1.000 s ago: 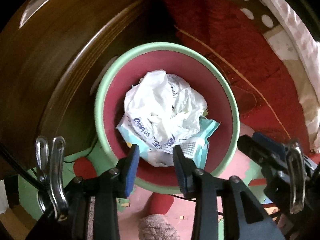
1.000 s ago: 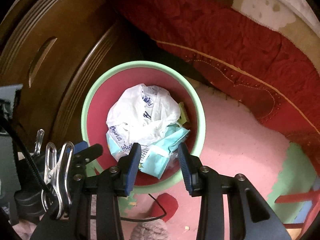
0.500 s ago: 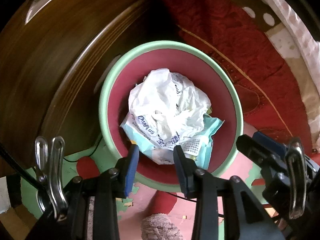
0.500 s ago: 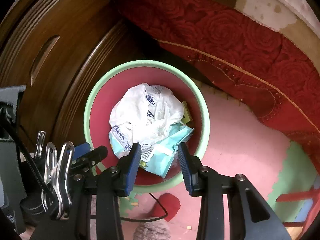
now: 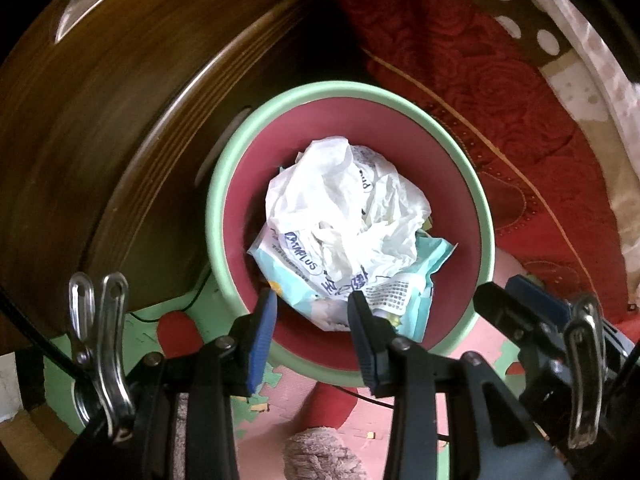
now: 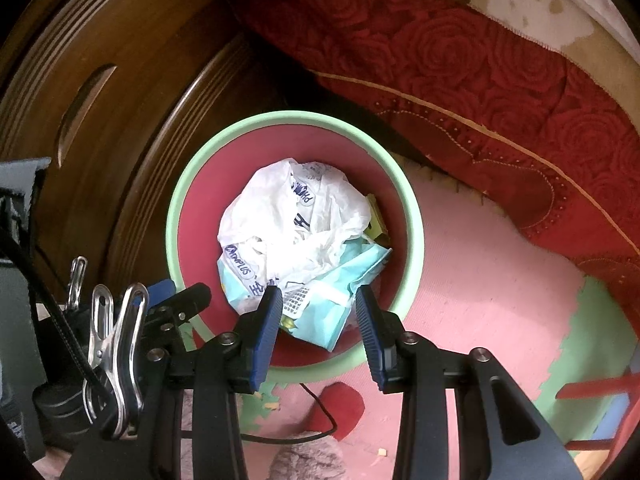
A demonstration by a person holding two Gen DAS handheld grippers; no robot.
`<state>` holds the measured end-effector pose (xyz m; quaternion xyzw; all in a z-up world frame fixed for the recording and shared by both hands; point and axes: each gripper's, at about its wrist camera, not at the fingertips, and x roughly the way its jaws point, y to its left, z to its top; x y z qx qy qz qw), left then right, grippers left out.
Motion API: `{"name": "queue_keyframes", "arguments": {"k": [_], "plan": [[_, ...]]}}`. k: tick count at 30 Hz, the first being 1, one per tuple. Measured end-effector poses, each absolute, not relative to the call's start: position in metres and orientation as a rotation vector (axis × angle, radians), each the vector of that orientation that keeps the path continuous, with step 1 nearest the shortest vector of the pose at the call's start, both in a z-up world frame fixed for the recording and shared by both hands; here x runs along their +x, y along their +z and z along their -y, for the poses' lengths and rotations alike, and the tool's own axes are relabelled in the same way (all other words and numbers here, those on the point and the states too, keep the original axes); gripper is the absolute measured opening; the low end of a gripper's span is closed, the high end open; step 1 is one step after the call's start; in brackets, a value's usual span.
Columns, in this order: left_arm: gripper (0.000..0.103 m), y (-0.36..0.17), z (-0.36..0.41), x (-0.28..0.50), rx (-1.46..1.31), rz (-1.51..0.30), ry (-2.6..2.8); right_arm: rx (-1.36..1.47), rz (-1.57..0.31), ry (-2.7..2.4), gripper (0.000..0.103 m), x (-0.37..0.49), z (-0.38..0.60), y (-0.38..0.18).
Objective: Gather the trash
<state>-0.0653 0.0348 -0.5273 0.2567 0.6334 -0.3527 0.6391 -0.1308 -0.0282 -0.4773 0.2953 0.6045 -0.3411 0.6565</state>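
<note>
A round bin with a mint-green rim (image 5: 348,90) (image 6: 292,118) and red inside stands on the floor below both grippers. A crumpled white plastic bag with blue print (image 5: 348,208) (image 6: 296,216) lies in it on top of a light blue packet (image 5: 424,276) (image 6: 348,280). My left gripper (image 5: 311,304) hangs open above the bin's near side with nothing between its blue pads. My right gripper (image 6: 318,298) is open too, over the near rim, and holds nothing. Each view shows the other gripper at its side edge.
Dark wooden furniture (image 5: 100,140) curves close behind and left of the bin. A red rose-patterned blanket (image 6: 500,92) hangs at the back right. The floor is a pink and green foam mat (image 6: 480,280) with a thin black cable (image 6: 320,412) and a fluffy grey thing (image 5: 320,456).
In the left wrist view the bin has slid slightly to the right. The trash lies as before, and the right wrist view is unchanged.
</note>
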Motion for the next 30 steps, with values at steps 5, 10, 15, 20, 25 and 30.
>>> {"name": "queue_keyframes", "arguments": {"k": [5,10,15,20,25,30], "plan": [[0.038,-0.528,-0.036,-0.063,0.586,-1.448,-0.804,0.677,-1.368,-0.778,0.039,-0.132,0.029,-0.479],[0.038,-0.530,-0.037,-0.062,0.591,-1.450,-0.796,0.679,-1.372,-0.777,0.039,-0.132,0.029,-0.480],[0.038,-0.532,-0.037,-0.062,0.597,-1.443,-0.794,0.680,-1.376,-0.779,0.039,-0.132,0.030,-0.482],[0.038,-0.533,-0.037,-0.061,0.599,-1.446,-0.787,0.685,-1.379,-0.783,0.039,-0.132,0.030,-0.484],[0.038,-0.534,-0.038,-0.060,0.609,-1.438,-0.767,0.684,-1.382,-0.783,0.039,-0.131,0.029,-0.485],[0.038,-0.538,-0.041,-0.057,0.619,-1.445,-0.741,0.689,-1.384,-0.787,0.039,-0.132,0.030,-0.485]]}}
